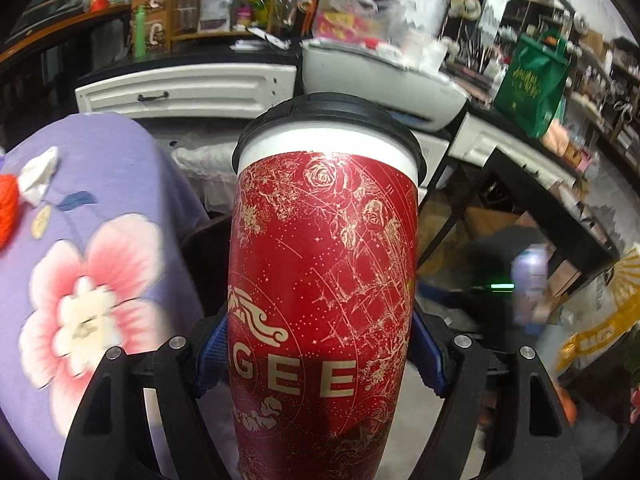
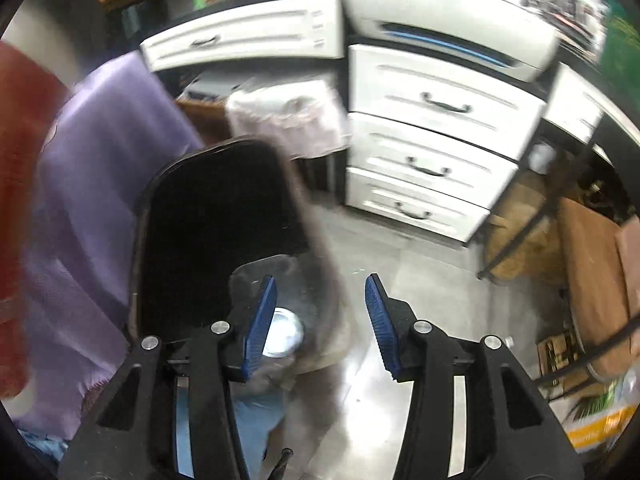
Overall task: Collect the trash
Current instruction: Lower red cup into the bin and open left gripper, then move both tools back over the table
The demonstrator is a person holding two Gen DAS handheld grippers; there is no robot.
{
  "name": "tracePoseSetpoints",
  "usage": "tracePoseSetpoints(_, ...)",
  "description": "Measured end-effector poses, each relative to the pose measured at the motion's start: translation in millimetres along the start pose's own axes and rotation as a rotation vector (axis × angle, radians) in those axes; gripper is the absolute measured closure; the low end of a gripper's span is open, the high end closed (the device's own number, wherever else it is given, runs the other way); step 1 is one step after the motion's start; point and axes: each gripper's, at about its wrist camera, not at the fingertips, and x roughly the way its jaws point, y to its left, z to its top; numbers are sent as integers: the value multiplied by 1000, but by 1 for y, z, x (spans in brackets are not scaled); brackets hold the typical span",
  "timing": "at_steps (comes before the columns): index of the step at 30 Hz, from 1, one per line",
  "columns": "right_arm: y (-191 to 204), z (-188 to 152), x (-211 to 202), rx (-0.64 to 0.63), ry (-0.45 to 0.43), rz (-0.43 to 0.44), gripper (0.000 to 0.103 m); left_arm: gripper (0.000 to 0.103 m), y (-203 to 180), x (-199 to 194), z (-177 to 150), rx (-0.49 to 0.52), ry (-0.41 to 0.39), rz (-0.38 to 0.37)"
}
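The left gripper (image 1: 320, 352) clamps a tall red paper cup (image 1: 324, 280) with gold print and a black lid; its blue pads (image 1: 210, 354) press both sides of the cup, which fills the frame's centre. A purple flowered cloth (image 1: 92, 248) lies at the left, a crumpled white scrap (image 1: 38, 176) on it.

The right gripper (image 2: 320, 324) stands about half open, nothing between its blue pads (image 2: 262, 324). Below it, lower left of centre, sits a black bin (image 2: 216, 216) with a clear, round-lidded container (image 2: 284, 332) inside.
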Motion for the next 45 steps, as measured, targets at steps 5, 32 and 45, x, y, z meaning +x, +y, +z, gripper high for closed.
tracePoseSetpoints(5,-40,-15,-23,73,-22,-33,56,28,-5,42,-4,2,65,49)
tracePoseSetpoints(32,-56,-54,-66,120,-85,-26,56,15,1,132,-11,3,264,190)
tracePoseSetpoints(45,-34,-40,-102,96,-151,-4,56,9,-7,-13,7,32,7,51)
